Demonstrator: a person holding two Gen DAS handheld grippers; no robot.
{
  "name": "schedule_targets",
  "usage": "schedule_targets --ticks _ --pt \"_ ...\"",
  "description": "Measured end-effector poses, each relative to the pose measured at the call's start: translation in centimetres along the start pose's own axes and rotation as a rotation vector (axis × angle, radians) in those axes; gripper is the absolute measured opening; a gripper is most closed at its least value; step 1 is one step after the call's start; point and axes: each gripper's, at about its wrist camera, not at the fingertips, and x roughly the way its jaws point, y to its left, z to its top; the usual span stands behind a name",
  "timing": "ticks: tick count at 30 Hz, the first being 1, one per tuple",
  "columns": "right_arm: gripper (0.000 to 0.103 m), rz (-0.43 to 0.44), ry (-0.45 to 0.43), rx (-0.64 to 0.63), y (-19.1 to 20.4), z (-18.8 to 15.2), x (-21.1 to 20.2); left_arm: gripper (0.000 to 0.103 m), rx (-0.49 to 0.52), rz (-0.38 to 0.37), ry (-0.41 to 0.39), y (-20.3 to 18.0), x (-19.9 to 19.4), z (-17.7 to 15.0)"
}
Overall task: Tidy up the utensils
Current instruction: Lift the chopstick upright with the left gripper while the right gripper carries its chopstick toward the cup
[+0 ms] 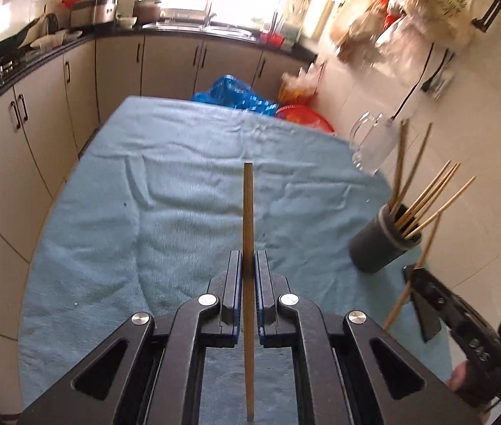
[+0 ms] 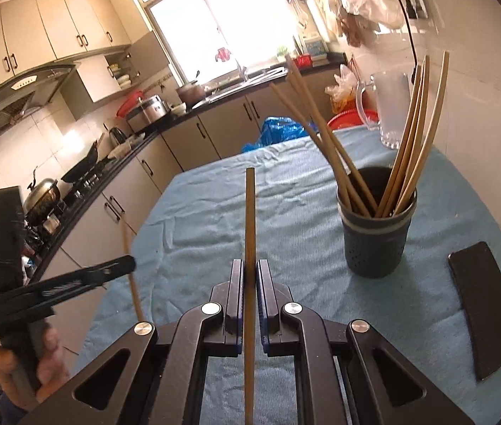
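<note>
Chopsticks are split between the two tongs and a dark holder cup (image 2: 377, 233) that serves as the landmark on the blue-cloth-covered bench (image 2: 215, 212). Left tongs (image 1: 248, 265) are clenched on a single wooden chopstick (image 1: 248, 212), which runs between the pads and sticks out ahead over the open cloth, well to the left of the cup. Right tongs (image 2: 249, 276) are likewise clenched on their own chopstick (image 2: 250, 219), held to the left of the cup and nearer the camera than it. In the left wrist view the right tongs show at the right edge just on the near side of the cup, with their stick slanting up toward its rim.

Inside the cup, a bundle of chopsticks (image 2: 406, 141) leans against the right side, while a few more (image 2: 317, 124) lean out to the left and splay across the opening, so the mouth is already partly crowded. Behind the cup, by the wall, stands a clear glass mug (image 2: 385, 106). To the right of the cup and nearer the camera, a black phone (image 2: 484, 318) lies flat on the cloth. Beyond the bench's far edge, past the cup, sit a blue plastic bag (image 2: 278, 131) and a red basin (image 2: 353, 117). The cloth left of the cup is bare and wrinkled.
</note>
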Motion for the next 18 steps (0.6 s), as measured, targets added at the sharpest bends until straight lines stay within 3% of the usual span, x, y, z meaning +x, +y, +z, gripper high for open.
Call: schedule_targets --ticks 18 --pt "0.008 -0.023 -0.086 0.045 -1.7 1.1 -2.7 0.006 0.001 -0.06 -0.056 -1.4 -2.6 0.1"
